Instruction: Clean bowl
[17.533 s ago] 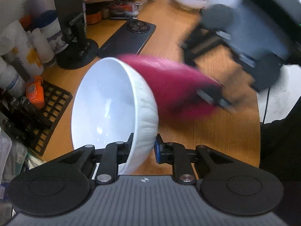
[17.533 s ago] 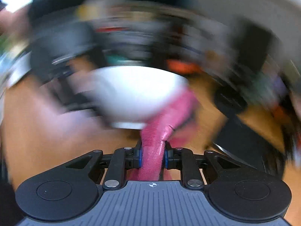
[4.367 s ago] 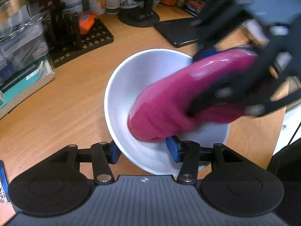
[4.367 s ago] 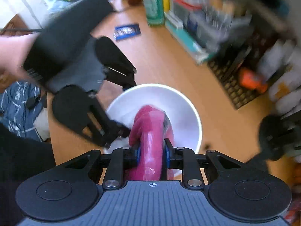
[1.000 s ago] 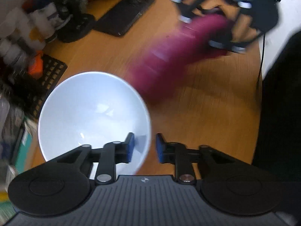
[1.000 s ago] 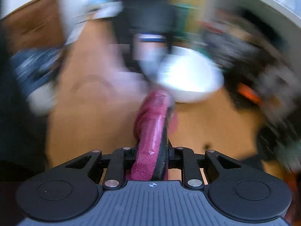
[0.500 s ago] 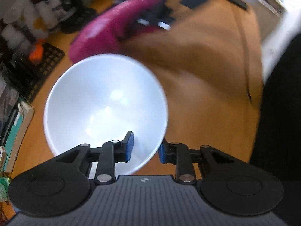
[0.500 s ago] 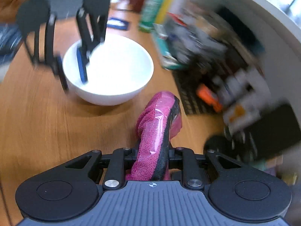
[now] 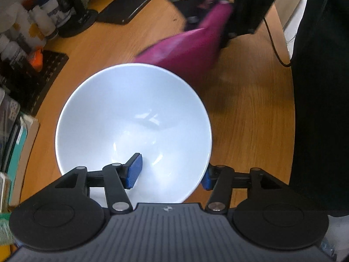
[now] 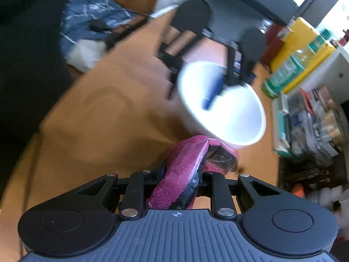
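A white bowl stands on the wooden table, its inside bare. My left gripper is open wide, one blue pad inside the bowl and the other outside its near rim, neither pressing on it. My right gripper is shut on a magenta cloth with a dark backing. The cloth hangs blurred just beyond the bowl's far rim. In the right wrist view the bowl is ahead, with the left gripper over it.
Bottles, a black stand, a black grid tray and a dark tablet crowd the table's back left. Boxes and books line the left edge. A cable hangs off the right edge.
My left gripper has opened and let go of the bowl's rim; the bowl now sits flat. My right gripper has swung the cloth from the bowl's back left to its back right.
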